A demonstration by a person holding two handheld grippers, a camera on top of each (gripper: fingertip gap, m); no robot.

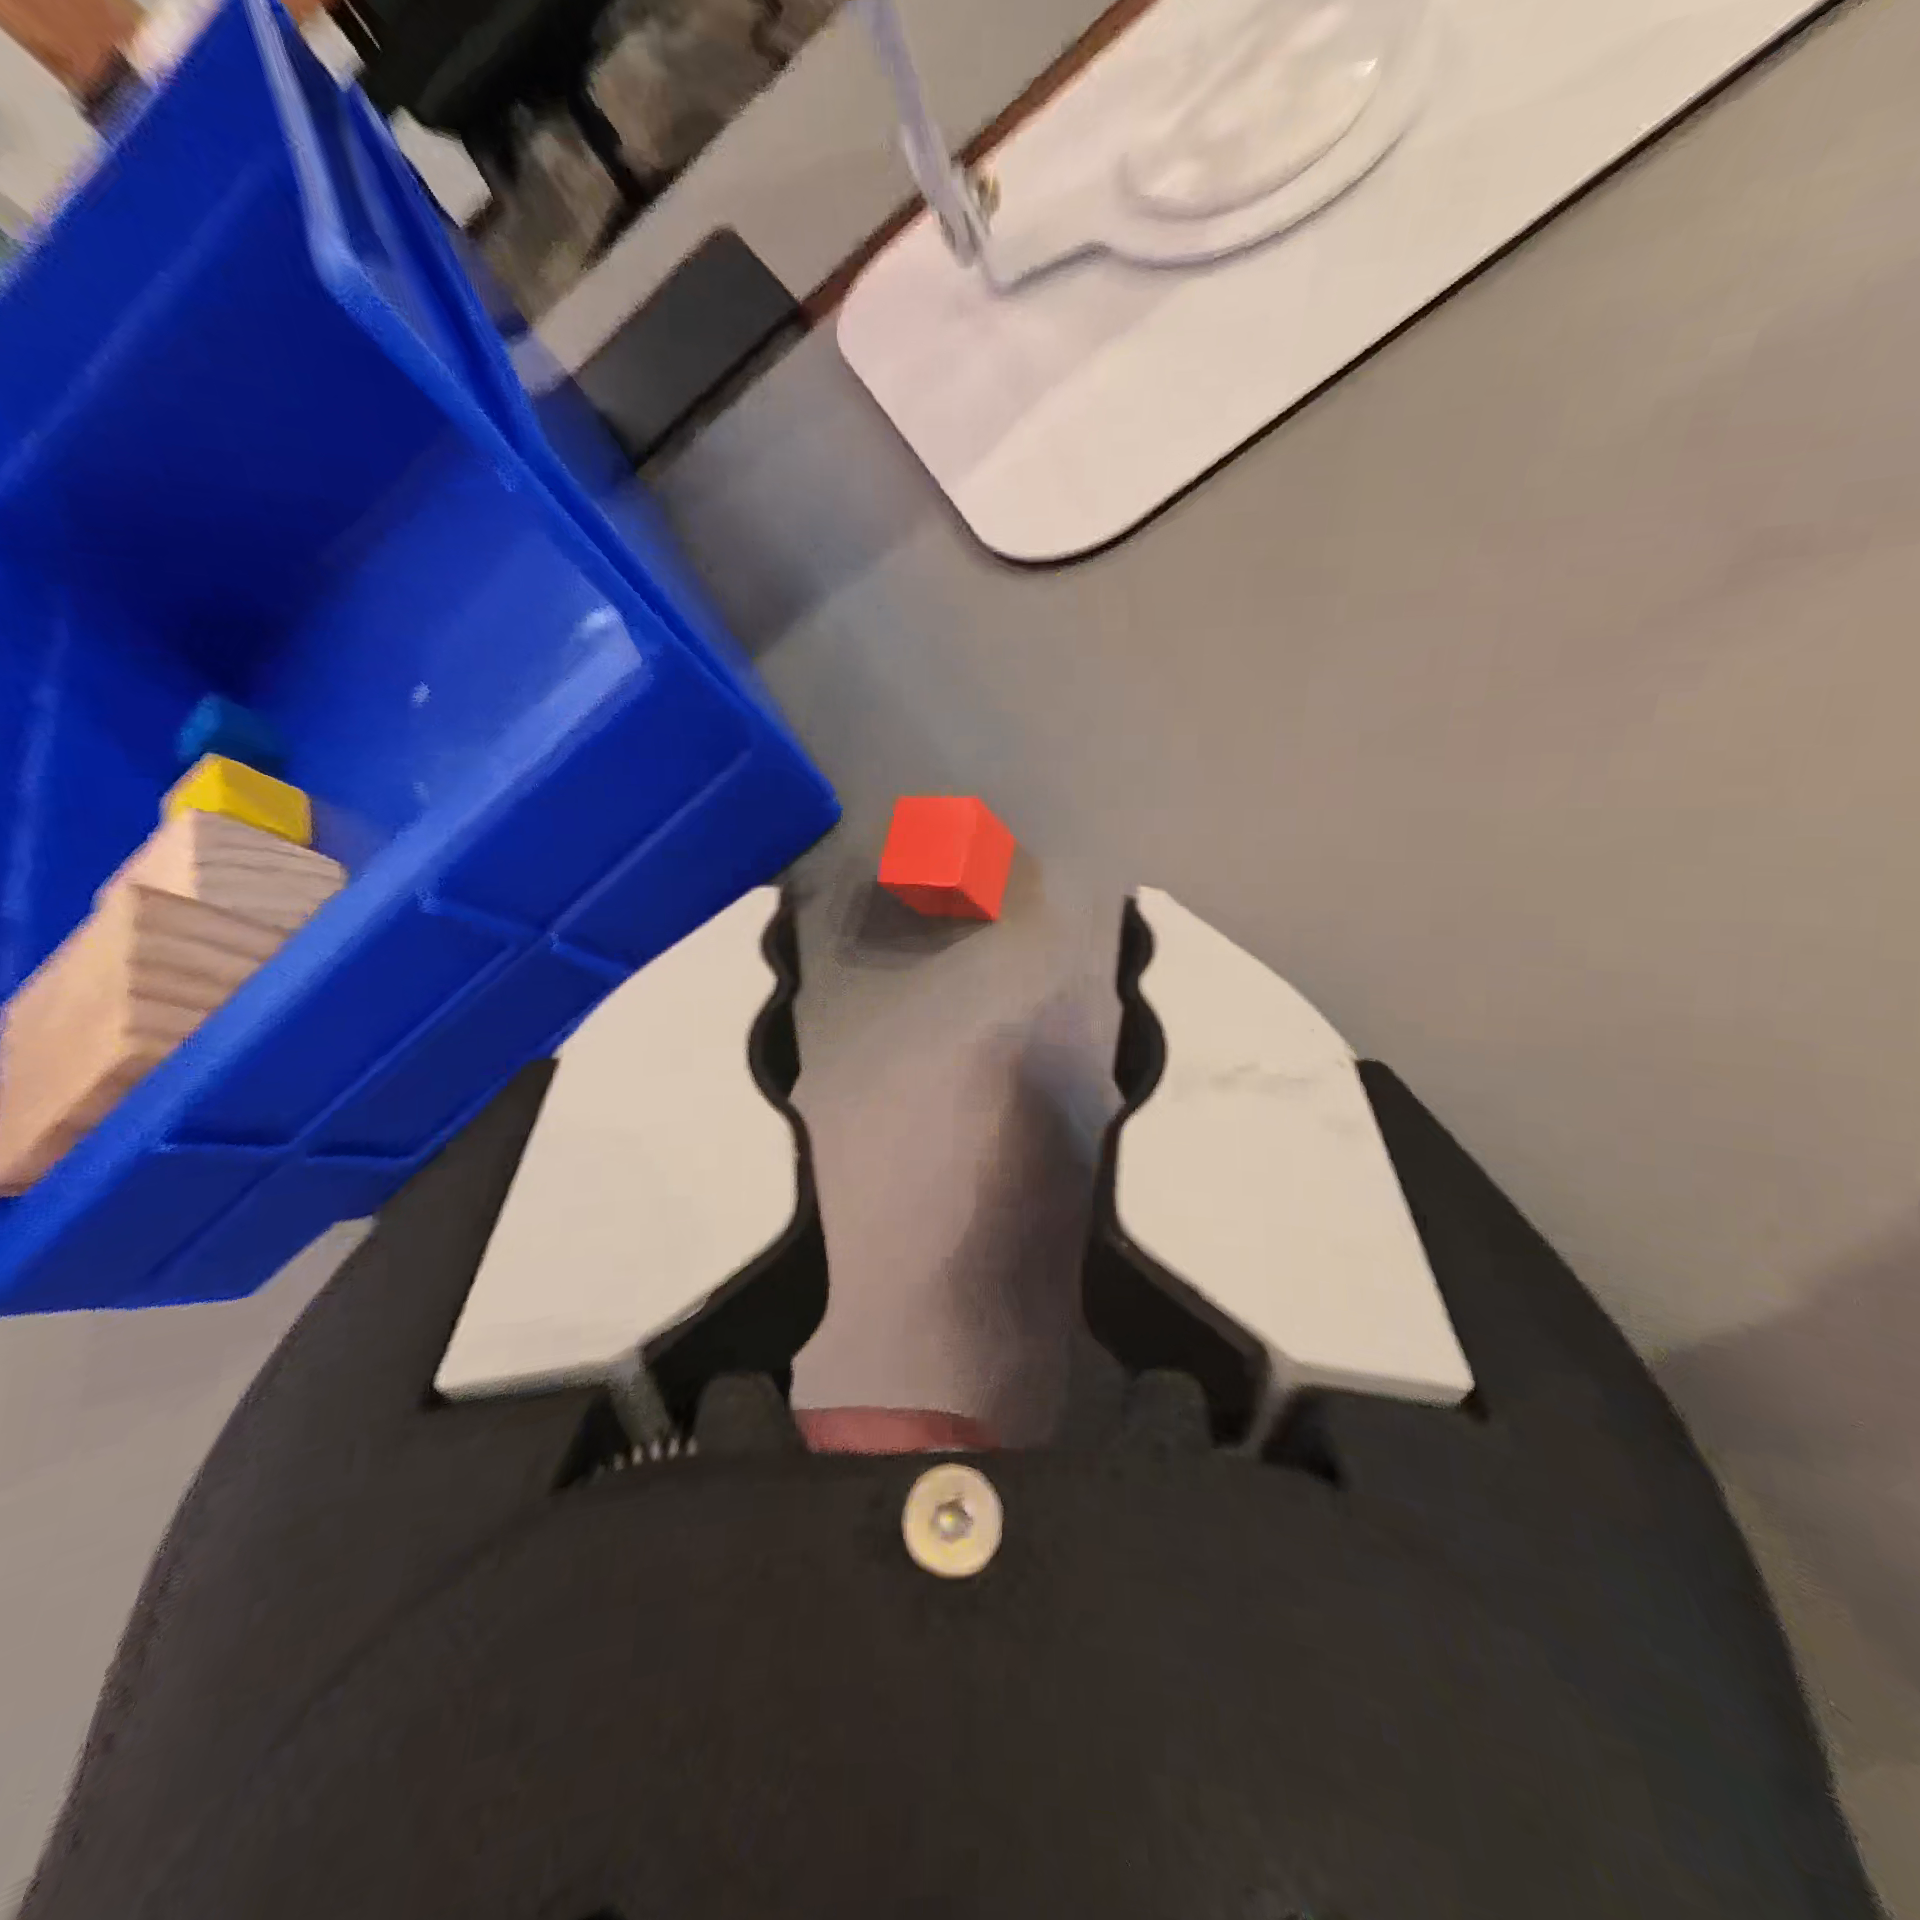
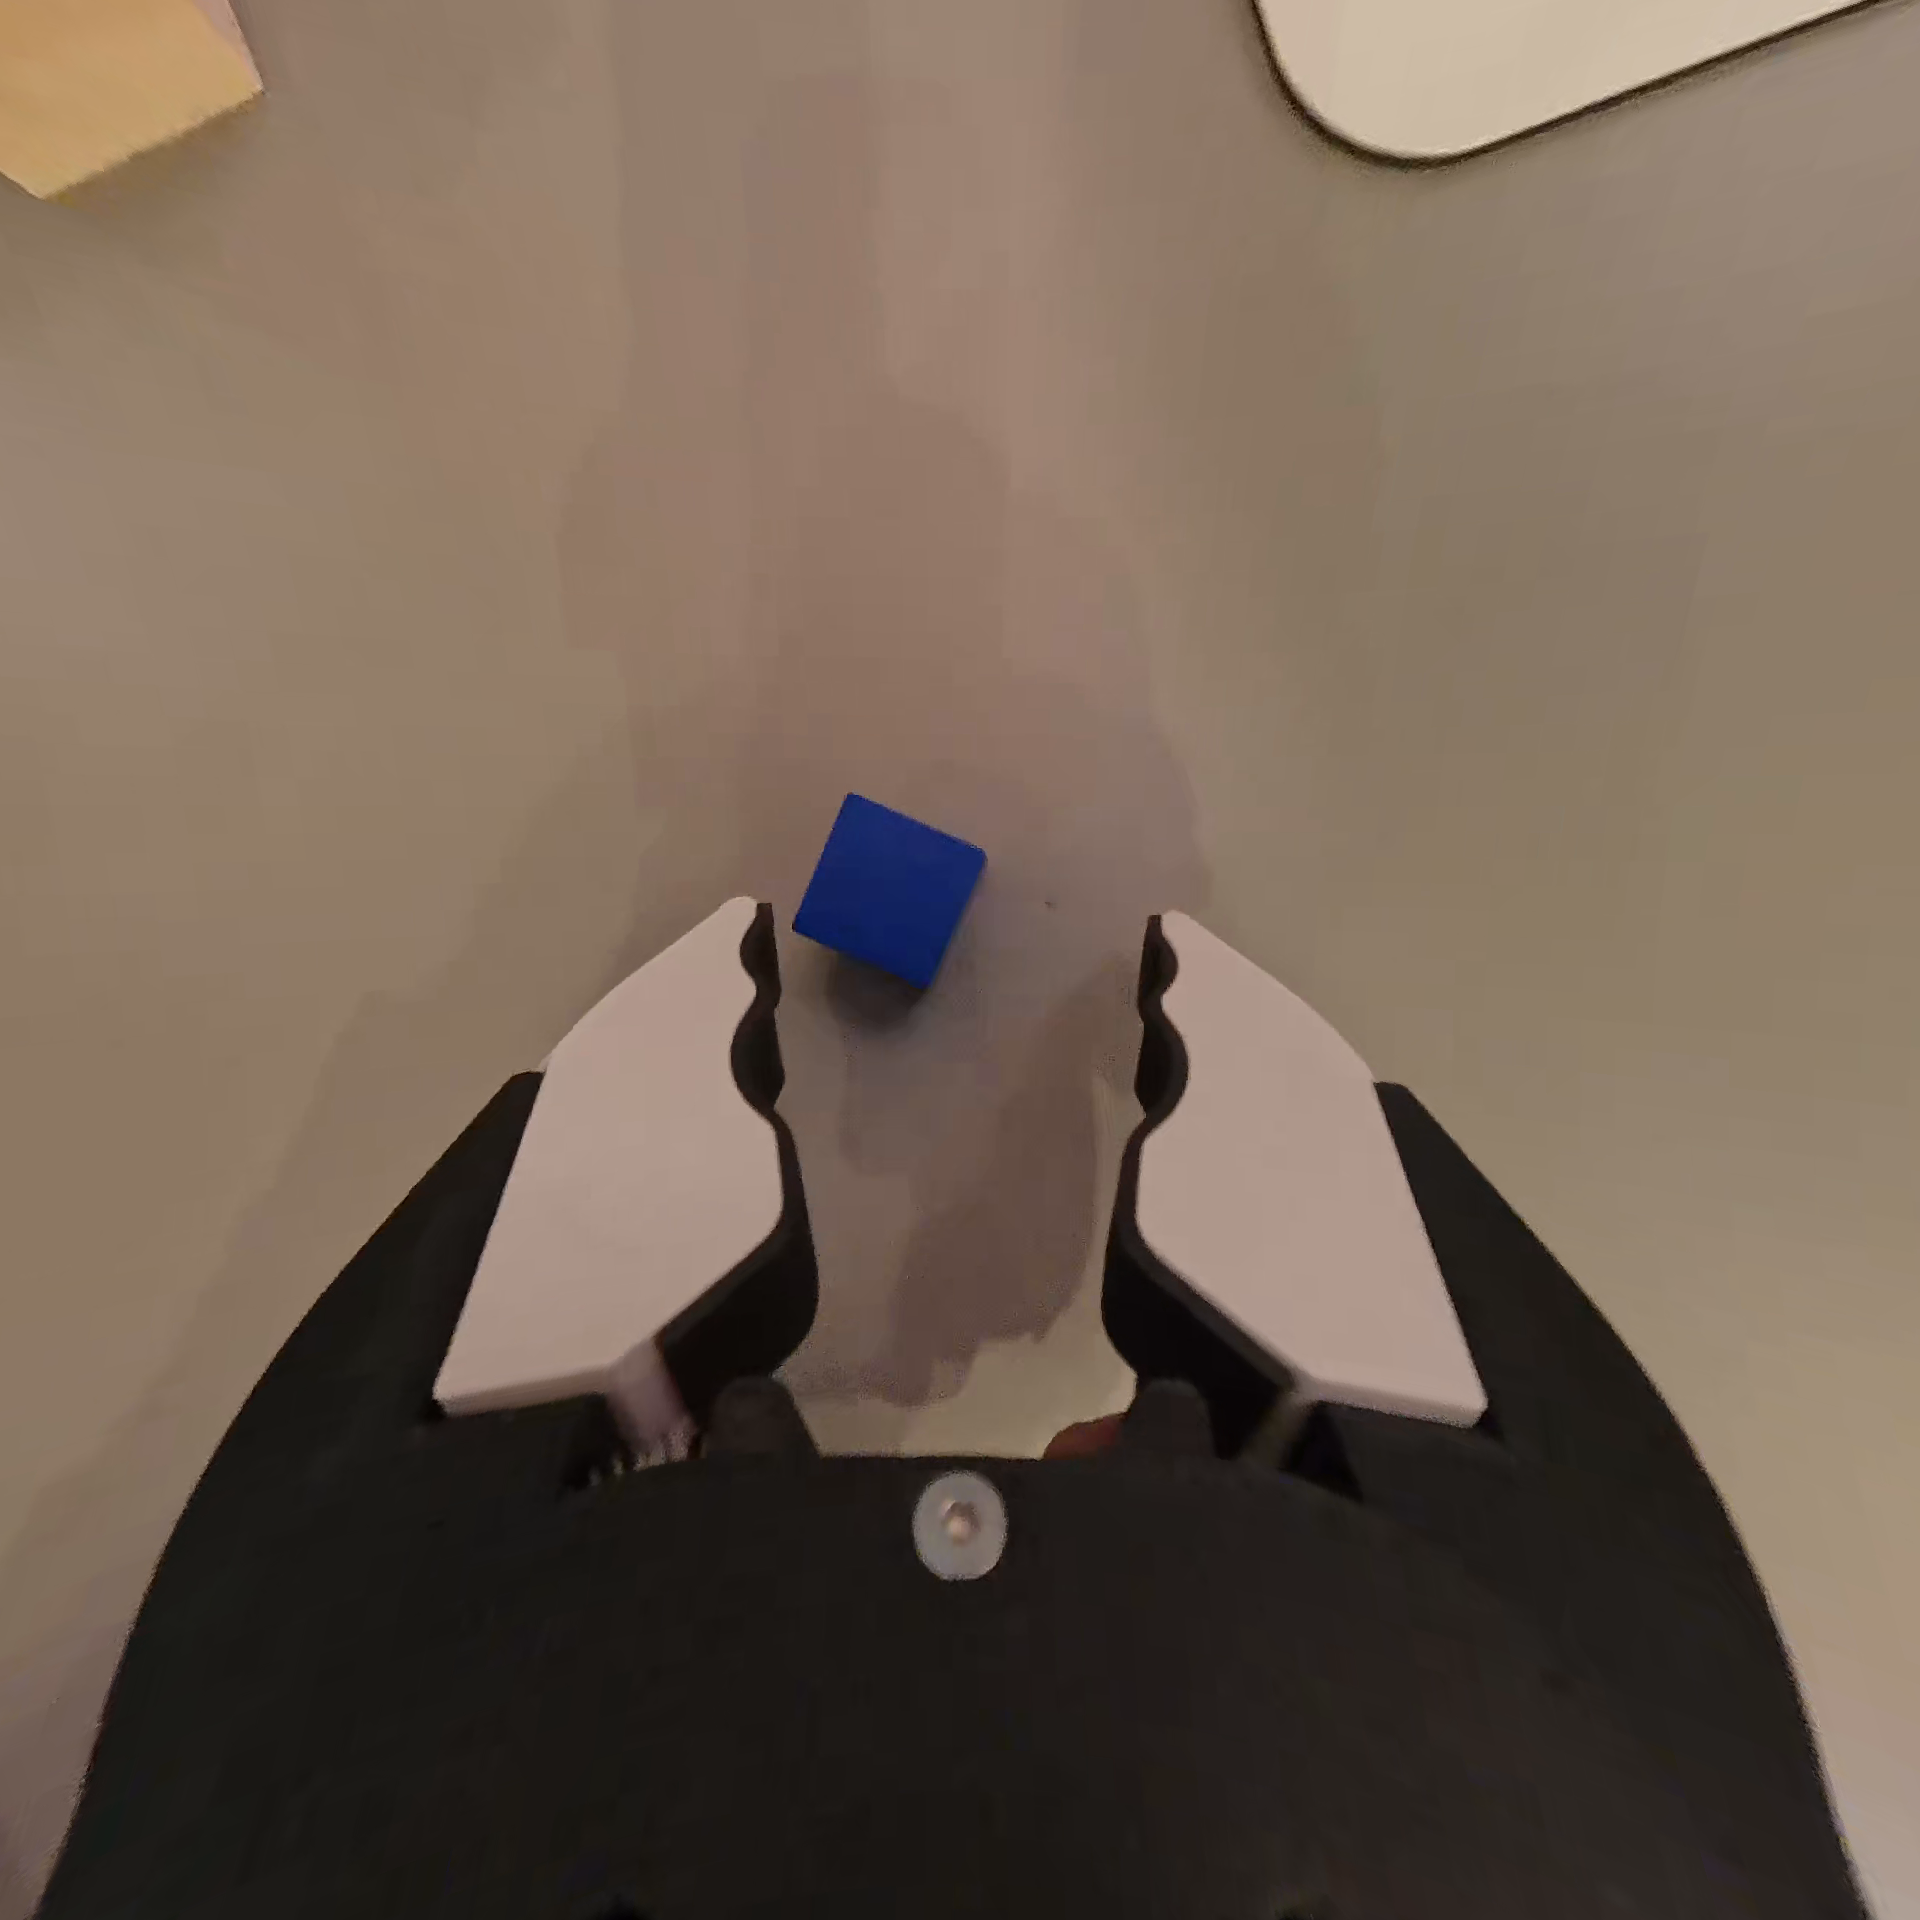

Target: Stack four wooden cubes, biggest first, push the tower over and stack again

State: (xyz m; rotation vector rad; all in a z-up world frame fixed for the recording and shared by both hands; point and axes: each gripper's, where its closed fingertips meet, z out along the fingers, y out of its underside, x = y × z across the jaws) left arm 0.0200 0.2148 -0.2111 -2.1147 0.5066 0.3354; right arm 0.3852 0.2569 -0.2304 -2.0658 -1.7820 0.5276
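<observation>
In the left wrist view a small red cube (image 1: pixel 945 858) lies on the grey table just beyond my open, empty left gripper (image 1: pixel 954 902), close to the corner of a blue bin (image 1: pixel 436 540). Inside the bin lie pale wooden blocks (image 1: pixel 177 966), a yellow cube (image 1: pixel 247 798) and a small blue piece (image 1: pixel 223 727). In the right wrist view a small blue cube (image 2: pixel 889 889) lies on the table just beyond my open, empty right gripper (image 2: pixel 954 918), nearer its left finger (image 2: pixel 665 1122). A pale wooden block (image 2: pixel 114 83) shows at the top left corner.
A white board with a dark rim (image 1: pixel 1299 312) lies at the far right and bears a clear plastic item (image 1: pixel 1226 135); its corner also shows in the right wrist view (image 2: pixel 1507 73). A dark box (image 1: pixel 696 332) stands behind the bin. Tip to tip, the grippers are about 35 centimetres apart. To the yellow cube (image 1: pixel 247 798): left tips about 20 centimetres, right tips about 60 centimetres. About 25 centimetres separates my left fingertips from the small blue piece (image 1: pixel 223 727).
</observation>
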